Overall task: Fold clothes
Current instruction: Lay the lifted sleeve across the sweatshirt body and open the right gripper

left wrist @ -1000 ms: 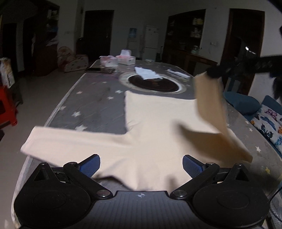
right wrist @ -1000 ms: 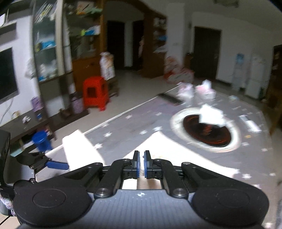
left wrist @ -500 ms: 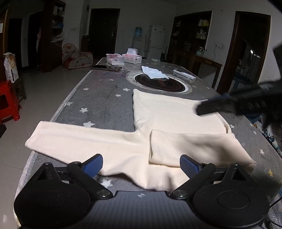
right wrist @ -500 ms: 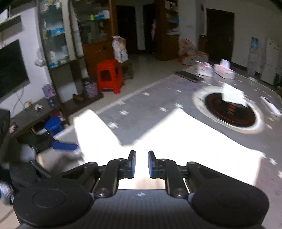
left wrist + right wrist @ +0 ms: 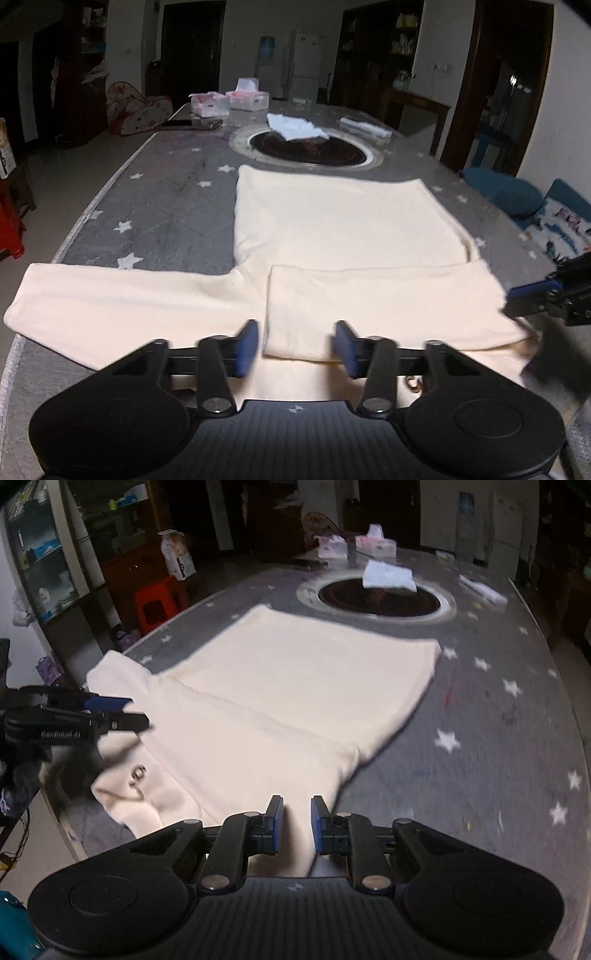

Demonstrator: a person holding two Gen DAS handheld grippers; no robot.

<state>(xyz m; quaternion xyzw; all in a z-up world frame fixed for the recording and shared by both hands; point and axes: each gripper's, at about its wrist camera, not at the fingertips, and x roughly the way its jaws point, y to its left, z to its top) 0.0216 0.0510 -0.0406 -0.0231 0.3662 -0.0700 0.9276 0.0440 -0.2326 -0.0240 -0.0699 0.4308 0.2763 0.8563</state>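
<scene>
A cream long-sleeved top [image 5: 343, 221] is lying flat on a grey star-patterned table [image 5: 166, 206], its body stretching toward the far round inset burner [image 5: 306, 149]. In the left wrist view, one sleeve [image 5: 384, 306] is lying folded across the near part of the garment, while the other sleeve [image 5: 122, 299] is spreading out to the left along the table's near edge. The left gripper [image 5: 295, 345] is hovering over the folded sleeve's cuff with its jaws released, grasping nothing. The right gripper [image 5: 296, 823] is sitting at the garment's near right corner, its jaws parted narrowly with cloth showing between them, not clenched. Tissue boxes [image 5: 245, 99] are standing at the far end.
</scene>
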